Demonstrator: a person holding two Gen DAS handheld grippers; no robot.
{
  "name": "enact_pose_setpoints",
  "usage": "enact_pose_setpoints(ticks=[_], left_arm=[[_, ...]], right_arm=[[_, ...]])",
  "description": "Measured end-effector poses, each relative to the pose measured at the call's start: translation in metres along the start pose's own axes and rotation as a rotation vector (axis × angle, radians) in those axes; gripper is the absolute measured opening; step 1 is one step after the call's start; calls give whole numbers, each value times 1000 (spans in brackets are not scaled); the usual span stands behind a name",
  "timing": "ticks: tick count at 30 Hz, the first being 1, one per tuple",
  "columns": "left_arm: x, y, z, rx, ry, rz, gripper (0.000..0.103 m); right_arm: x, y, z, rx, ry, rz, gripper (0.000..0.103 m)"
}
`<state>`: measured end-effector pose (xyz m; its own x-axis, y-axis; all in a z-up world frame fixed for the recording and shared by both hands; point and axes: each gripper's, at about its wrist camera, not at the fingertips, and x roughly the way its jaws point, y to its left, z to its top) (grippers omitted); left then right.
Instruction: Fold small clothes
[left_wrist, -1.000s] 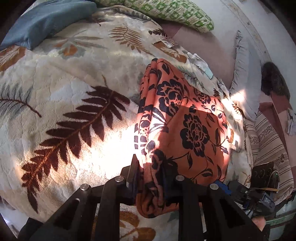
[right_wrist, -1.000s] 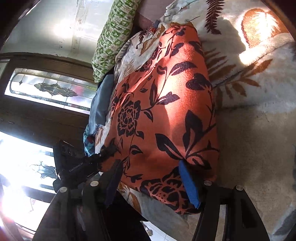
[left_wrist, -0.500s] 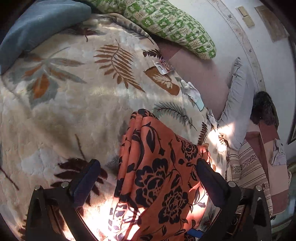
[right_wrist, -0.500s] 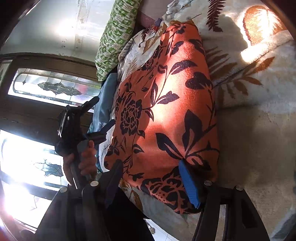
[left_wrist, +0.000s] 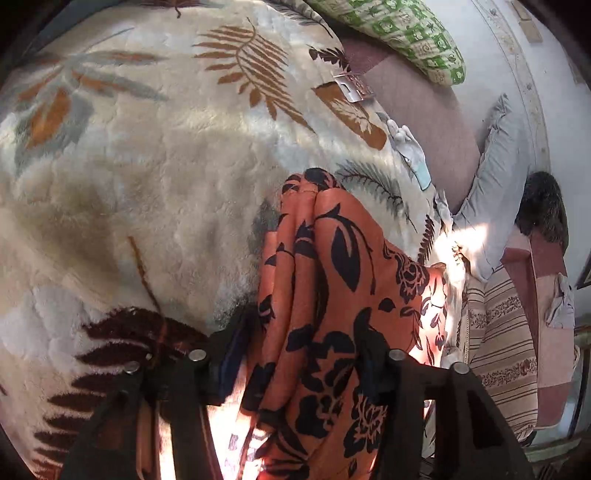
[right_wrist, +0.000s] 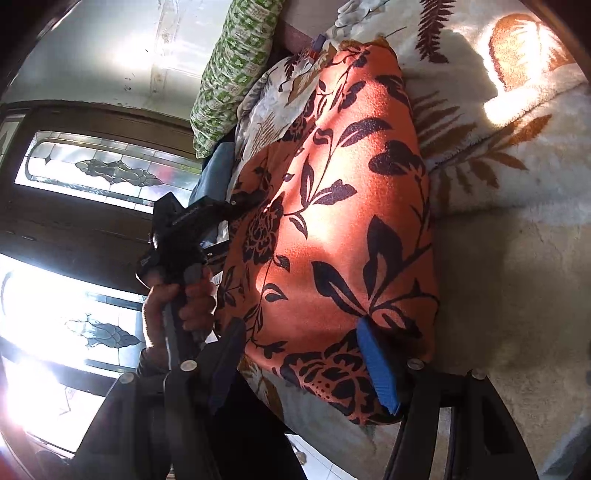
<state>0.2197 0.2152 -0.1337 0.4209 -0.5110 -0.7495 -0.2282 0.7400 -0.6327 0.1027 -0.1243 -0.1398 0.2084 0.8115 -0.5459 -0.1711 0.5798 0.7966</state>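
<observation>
- The orange floral garment (left_wrist: 332, 314) lies bunched on the leaf-print blanket (left_wrist: 147, 177), lower centre of frame.
- My left gripper (left_wrist: 306, 354) straddles its edge, fingers spread; I'd close on every layer.
- My right gripper (right_wrist: 306, 362) is parted around the garment's near end, so I'd pinch before lifting.

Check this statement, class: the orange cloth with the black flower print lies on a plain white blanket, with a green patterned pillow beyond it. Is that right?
Not quite. The blanket is not plain: the left wrist view shows brown and grey fern leaves on cream fleece. The rest holds: the orange cloth with the black flower print lies on it, with the green patterned pillow beyond.
</observation>
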Motion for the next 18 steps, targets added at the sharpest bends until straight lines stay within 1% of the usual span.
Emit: enact_pose_setpoints(ticks=[1,2,3,4,5,8,10,12,13,14,16,17,18], left_arm=[[-11,-3,-4,31,-34,17,69],[-23,-4,-9,61,-73,17,81],[-33,-3,-15,79,-99,12,86],[-40,0,-20,85,-111,3,88],[-45,5,-25,83,-107,-19,88],[-48,14,-35,42,-48,-95,88],[-44,14,-40,44,-11,-153,88],[-36,17,-44,52,10,-184,88],[-27,23,-44,35,26,-191,88],[-15,30,-44,-7,67,-180,87],[-15,25,-43,7,62,-174,86],[-17,21,-44,27,58,-172,82],[-17,19,-46,46,57,-169,73]], right_arm=[[0,3,1,-7,6,-4,67],[-2,5,3,-14,6,-7,67],[-7,9,4,-21,-9,-4,68],[-12,14,5,-36,-29,7,71],[-18,18,7,-57,-50,15,73],[-41,21,18,-80,-129,-3,76],[-52,10,30,-37,-173,-15,78],[-55,-3,43,23,-204,-34,79],[-52,-11,49,47,-202,-29,79],[-45,-19,54,74,-186,-17,79],[-23,-36,60,132,-132,31,79],[-9,-42,61,162,-103,55,79],[4,-45,60,177,-81,65,79]])
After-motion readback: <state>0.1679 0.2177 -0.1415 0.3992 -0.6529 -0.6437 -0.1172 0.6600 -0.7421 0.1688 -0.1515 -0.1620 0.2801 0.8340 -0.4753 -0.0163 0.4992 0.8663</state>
